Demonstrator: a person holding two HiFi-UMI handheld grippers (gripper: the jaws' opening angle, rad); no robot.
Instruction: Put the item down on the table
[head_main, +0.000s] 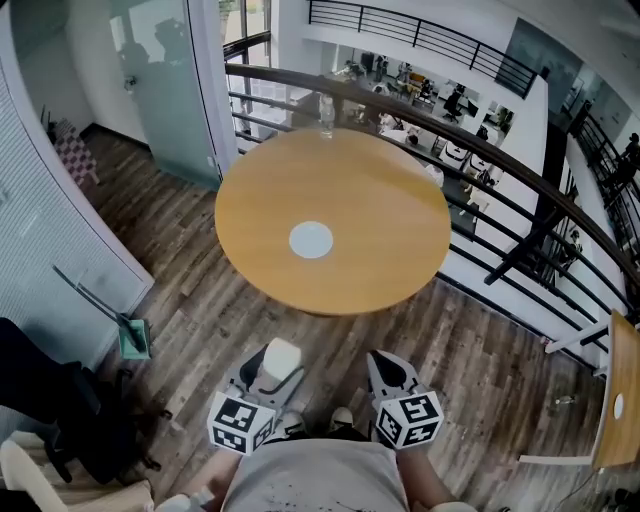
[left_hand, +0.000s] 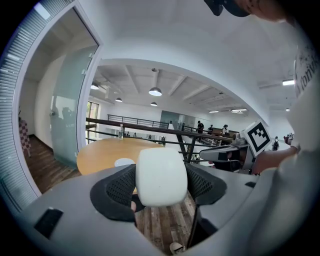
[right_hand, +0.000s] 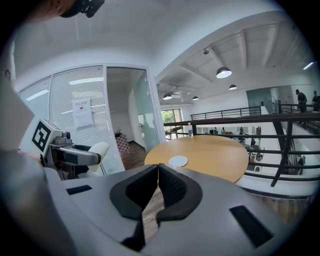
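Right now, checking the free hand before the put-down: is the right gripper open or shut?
Shut. On the right gripper, the pads meet at their tips, nothing between them.

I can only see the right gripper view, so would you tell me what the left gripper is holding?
Observer: The left gripper is shut on a white rounded block, held by its sides between the pads.
Operator: Thank you. Is it above the table yet?
Observer: No. In the head view it and the right gripper hang over the wooden floor, short of the round table's near edge.
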